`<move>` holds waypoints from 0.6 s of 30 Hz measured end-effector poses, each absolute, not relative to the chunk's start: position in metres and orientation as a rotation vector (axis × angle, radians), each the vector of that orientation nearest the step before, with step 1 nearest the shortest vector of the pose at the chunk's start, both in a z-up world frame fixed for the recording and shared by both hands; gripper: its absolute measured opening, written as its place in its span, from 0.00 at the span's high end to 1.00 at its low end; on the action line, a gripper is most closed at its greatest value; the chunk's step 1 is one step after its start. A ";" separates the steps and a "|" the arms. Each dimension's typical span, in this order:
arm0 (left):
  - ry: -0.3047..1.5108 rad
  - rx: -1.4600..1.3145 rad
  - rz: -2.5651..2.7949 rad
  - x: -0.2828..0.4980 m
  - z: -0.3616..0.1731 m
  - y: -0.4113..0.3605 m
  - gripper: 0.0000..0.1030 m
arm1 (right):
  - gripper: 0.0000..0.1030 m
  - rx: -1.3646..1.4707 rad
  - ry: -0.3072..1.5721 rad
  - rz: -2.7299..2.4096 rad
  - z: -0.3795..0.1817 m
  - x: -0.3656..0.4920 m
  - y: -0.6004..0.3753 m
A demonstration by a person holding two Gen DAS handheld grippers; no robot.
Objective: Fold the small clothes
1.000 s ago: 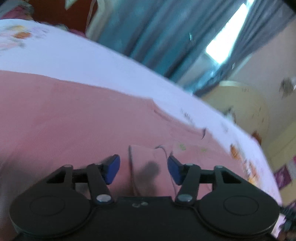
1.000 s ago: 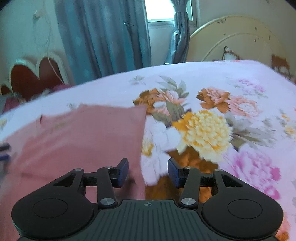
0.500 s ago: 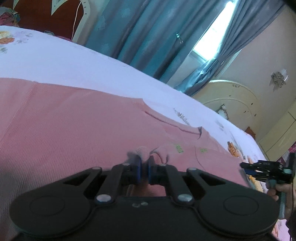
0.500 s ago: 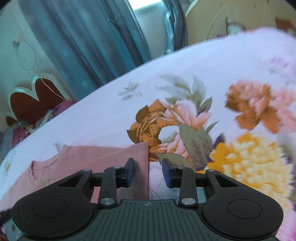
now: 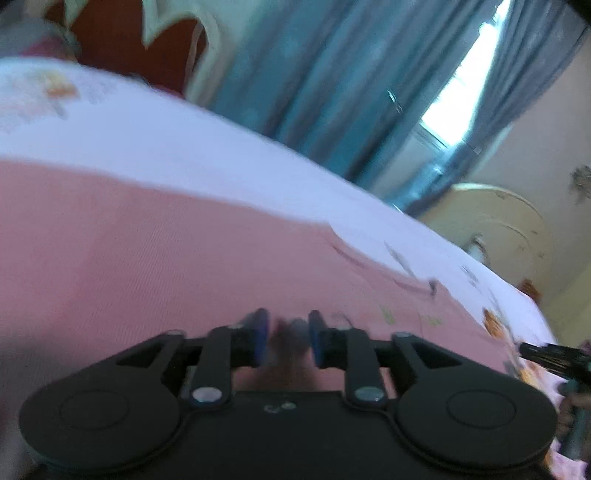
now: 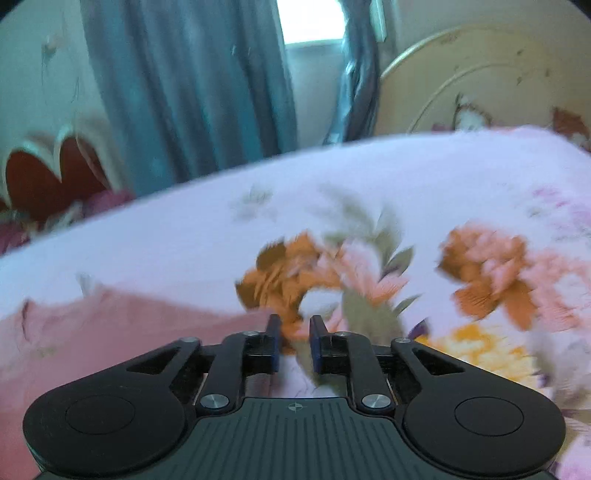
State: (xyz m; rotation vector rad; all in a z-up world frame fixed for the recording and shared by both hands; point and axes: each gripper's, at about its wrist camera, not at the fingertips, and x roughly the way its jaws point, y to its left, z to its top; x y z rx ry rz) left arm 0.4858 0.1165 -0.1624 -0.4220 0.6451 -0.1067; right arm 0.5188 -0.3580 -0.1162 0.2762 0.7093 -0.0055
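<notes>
A pink ribbed garment (image 5: 166, 251) lies spread flat on the floral bedsheet (image 5: 184, 147). My left gripper (image 5: 287, 328) hovers low over its near part. Its jaws are opening, and a small blurred ridge of the pink cloth stands between the pads without being pressed. In the right wrist view the garment (image 6: 110, 332) ends in a corner just beside the left finger of my right gripper (image 6: 293, 332). That gripper's jaws are closing to a narrow gap, with only the flowered sheet (image 6: 184, 240) showing between them. The right gripper (image 5: 524, 349) also shows at the far right of the left wrist view.
Blue curtains (image 6: 192, 92) and a bright window (image 6: 310, 18) stand behind the bed. A cream rounded headboard (image 6: 461, 74) is at the back right and a red heart-shaped piece (image 6: 55, 173) at the back left. A hand (image 5: 570, 406) shows at the right edge.
My left gripper pinched shut on a ridge of the pink cloth, then spread apart again. My right gripper moved left to the garment's corner and its jaws narrowed.
</notes>
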 end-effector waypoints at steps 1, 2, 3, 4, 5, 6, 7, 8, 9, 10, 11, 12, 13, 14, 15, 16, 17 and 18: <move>0.618 -0.387 -0.101 0.483 -0.155 0.112 0.57 | 0.85 0.278 0.711 0.030 -0.113 0.516 -0.353; 0.609 -0.356 -0.117 0.483 -0.150 0.102 0.49 | 0.85 0.264 0.716 0.087 -0.110 0.514 -0.344; 0.620 -0.330 -0.163 0.488 -0.148 0.086 0.44 | 0.85 0.232 0.730 0.147 -0.109 0.514 -0.328; 0.637 -0.294 -0.217 0.495 -0.148 0.066 0.44 | 0.85 0.208 0.743 0.202 -0.111 0.515 -0.313; 0.640 -0.242 -0.262 0.499 -0.148 0.046 0.43 | 0.85 0.189 0.759 0.253 -0.115 0.516 -0.297; 0.637 -0.183 -0.308 0.502 -0.148 0.025 0.42 | 0.85 0.163 0.777 0.286 -0.119 0.518 -0.281; 0.643 -0.143 -0.344 0.506 -0.149 0.007 0.42 | 0.85 0.127 0.789 0.306 -0.123 0.519 -0.266; 0.648 -0.121 -0.354 0.509 -0.151 -0.004 0.42 | 0.85 0.095 0.796 0.327 -0.128 0.520 -0.254; 0.652 -0.107 -0.347 0.513 -0.154 -0.010 0.42 | 0.85 0.074 0.795 0.336 -0.129 0.518 -0.247; 0.659 -0.105 -0.325 0.518 -0.158 -0.010 0.42 | 0.85 0.060 0.792 0.338 -0.130 0.518 -0.246; 0.661 -0.116 -0.298 0.522 -0.160 -0.006 0.42 | 0.85 0.064 0.791 0.338 -0.129 0.520 -0.250; 0.662 -0.129 -0.257 0.525 -0.162 0.006 0.40 | 0.85 0.068 0.787 0.306 -0.130 0.523 -0.259; 0.670 -0.139 -0.218 0.528 -0.164 0.017 0.42 | 0.85 0.053 0.779 0.231 -0.129 0.525 -0.270; 0.690 -0.160 -0.217 0.532 -0.167 0.028 0.51 | 0.85 0.036 0.785 0.130 -0.131 0.530 -0.287; 0.697 -0.176 -0.242 0.534 -0.169 0.037 0.56 | 0.85 0.038 0.808 0.048 -0.136 0.537 -0.306; 0.705 -0.161 -0.257 0.535 -0.167 0.040 0.58 | 0.85 0.064 0.819 0.044 -0.137 0.542 -0.321; 0.711 -0.139 -0.259 0.534 -0.166 0.039 0.59 | 0.85 0.096 0.839 0.077 -0.135 0.546 -0.331; 0.714 -0.130 -0.254 0.535 -0.164 0.037 0.58 | 0.85 0.068 0.848 0.075 -0.132 0.547 -0.332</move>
